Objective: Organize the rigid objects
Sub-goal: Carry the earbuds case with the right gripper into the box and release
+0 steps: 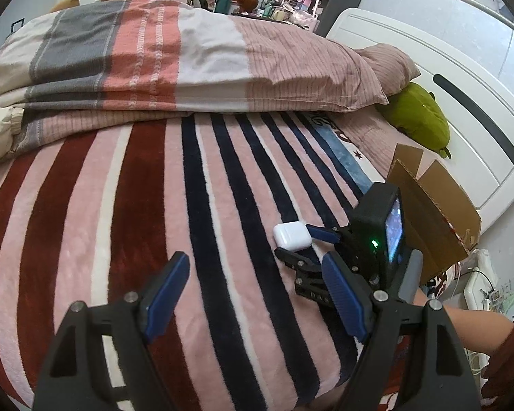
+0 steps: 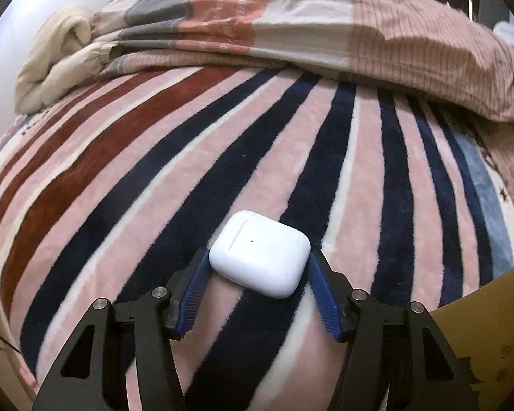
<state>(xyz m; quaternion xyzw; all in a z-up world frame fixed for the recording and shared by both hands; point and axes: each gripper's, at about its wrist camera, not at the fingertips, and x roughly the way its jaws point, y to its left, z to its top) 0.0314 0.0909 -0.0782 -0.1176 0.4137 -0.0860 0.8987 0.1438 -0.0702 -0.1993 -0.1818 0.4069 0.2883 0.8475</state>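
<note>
A white earbud case (image 2: 260, 253) is gripped between the blue pads of the right gripper (image 2: 258, 267), the jaws closed against its two sides, low over a striped blanket (image 2: 126, 178) on a bed. The left gripper (image 1: 253, 294) is held with its jaws wide apart and nothing between them, near and to the left of the case (image 1: 291, 234). An open cardboard box (image 1: 435, 212) is seen at the right, with a folded quilt (image 1: 174, 54) at the far side of the bed
</note>
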